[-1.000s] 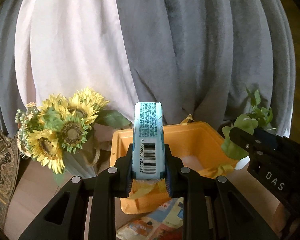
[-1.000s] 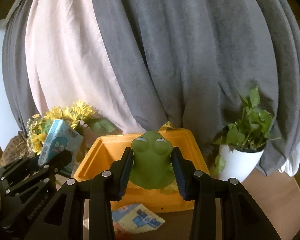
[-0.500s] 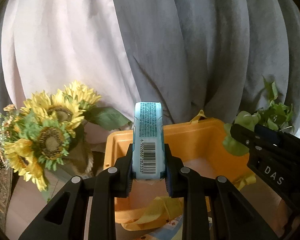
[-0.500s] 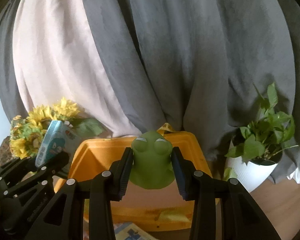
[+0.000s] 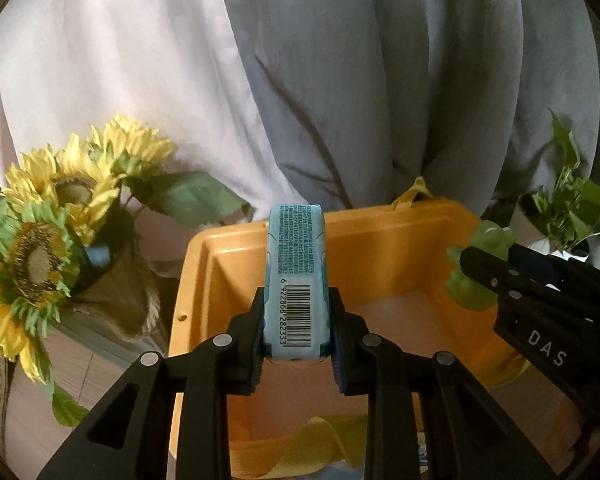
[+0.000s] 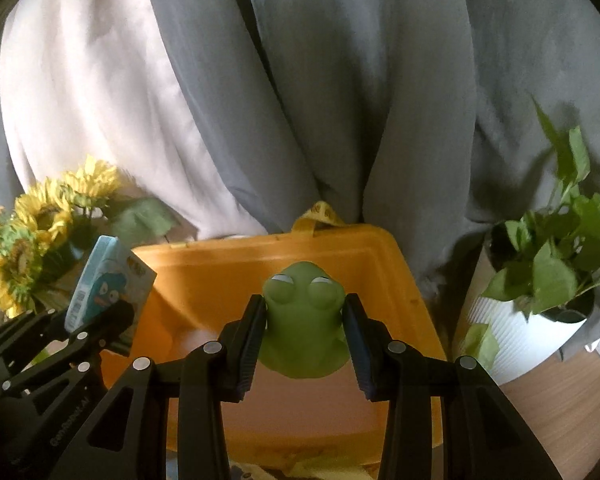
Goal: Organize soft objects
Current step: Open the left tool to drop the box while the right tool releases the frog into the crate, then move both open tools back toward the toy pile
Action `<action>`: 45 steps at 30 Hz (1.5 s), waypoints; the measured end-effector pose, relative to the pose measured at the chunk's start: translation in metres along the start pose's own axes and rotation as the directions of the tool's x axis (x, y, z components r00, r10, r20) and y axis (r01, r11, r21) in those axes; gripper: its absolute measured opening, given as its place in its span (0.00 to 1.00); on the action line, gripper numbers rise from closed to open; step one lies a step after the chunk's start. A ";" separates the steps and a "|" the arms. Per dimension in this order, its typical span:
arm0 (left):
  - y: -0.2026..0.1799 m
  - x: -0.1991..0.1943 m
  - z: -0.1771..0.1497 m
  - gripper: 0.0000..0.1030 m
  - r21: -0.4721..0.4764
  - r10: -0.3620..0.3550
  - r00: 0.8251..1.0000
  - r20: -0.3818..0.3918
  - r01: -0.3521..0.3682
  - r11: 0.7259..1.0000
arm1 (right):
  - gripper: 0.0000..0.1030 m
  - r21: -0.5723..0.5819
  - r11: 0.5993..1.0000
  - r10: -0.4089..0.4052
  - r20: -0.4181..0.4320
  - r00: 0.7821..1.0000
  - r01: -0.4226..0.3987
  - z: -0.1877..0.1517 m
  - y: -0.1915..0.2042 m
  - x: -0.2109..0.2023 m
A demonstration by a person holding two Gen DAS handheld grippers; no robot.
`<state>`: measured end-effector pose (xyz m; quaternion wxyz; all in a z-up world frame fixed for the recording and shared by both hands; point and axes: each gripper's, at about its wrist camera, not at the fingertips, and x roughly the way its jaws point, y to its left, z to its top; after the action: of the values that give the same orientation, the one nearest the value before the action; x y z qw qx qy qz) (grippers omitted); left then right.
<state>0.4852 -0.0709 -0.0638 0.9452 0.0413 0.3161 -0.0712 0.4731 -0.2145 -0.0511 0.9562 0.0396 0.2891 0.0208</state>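
Soft pale-blue tissue pack [image 5: 296, 280] stands upright, long axis vertical, between the left gripper [image 5: 296, 344] pads, which have just been loosening, above the orange plastic bin [image 5: 384, 236]; right gripper [image 6: 305, 340] squeezes a green rubber frog [image 6: 303, 320] beside it.

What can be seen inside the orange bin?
The orange bin shows only a bare pale floor. Its near part is covered by the left gripper and the tissue pack.

Barcode 6 922868 282333 on blue pack [image 5: 296, 292], DAS on right gripper [image 5: 476, 264] (white lettering)
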 end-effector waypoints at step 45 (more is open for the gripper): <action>0.014 -0.203 -0.044 0.68 -0.065 0.071 0.967 0.247 -0.056 0.996 | 0.57 0.033 0.999 -0.037 0.197 0.980 0.031 -0.034 0.023 -0.180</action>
<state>0.3010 -0.0293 0.0245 0.9799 0.0151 0.1955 -0.0365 0.3043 -0.2009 0.0216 0.9798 0.0506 0.1936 -0.0038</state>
